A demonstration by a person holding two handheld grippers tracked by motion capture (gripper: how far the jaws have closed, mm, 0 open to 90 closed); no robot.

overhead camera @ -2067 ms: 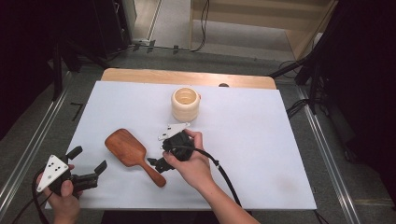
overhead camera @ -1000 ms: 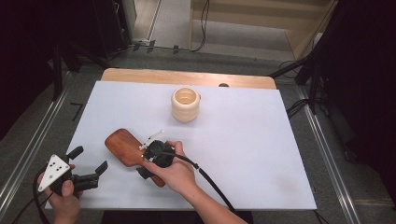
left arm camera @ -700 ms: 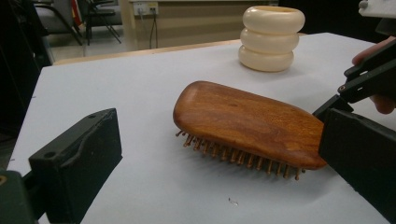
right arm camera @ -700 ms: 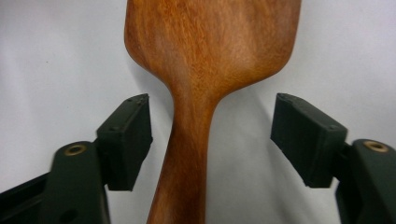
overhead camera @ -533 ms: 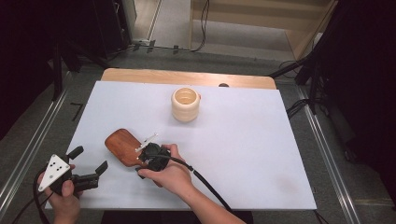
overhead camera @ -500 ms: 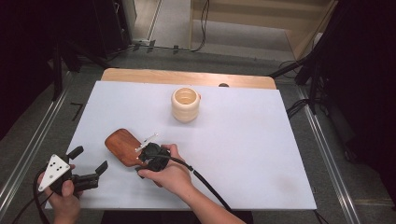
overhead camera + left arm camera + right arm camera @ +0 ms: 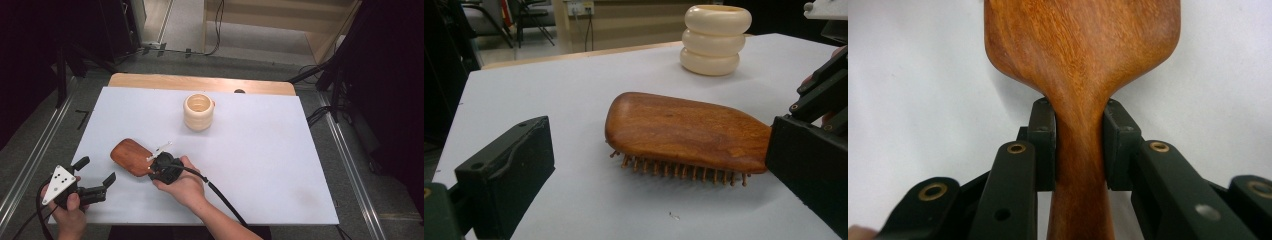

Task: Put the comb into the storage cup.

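Note:
A brown wooden hairbrush (image 7: pixel 131 156) lies bristles down on the white table top, left of the middle. My right gripper (image 7: pixel 152 170) points along the brush. In the right gripper view its jaws have just been closing and now the pads press on both sides of the brush's handle (image 7: pixel 1080 150), just below the head (image 7: pixel 1078 45). My left gripper (image 7: pixel 96 170) rests at the near left corner, open, with nothing between its jaws. The left gripper view (image 7: pixel 659 175) looks across at the hairbrush (image 7: pixel 684 131), which lies beyond the open jaws.
A cream ribbed cup (image 7: pixel 198 112) stands upright toward the back middle of the white sheet (image 7: pixel 280 165), also seen as the cup (image 7: pixel 715 40) behind the brush. A wooden strip (image 7: pixel 200 82) edges the far side. Metal rails run along both sides.
My right hand has moved left from the middle of the table to the brush's handle and closed its jaws on it. The left gripper has stayed where it was.

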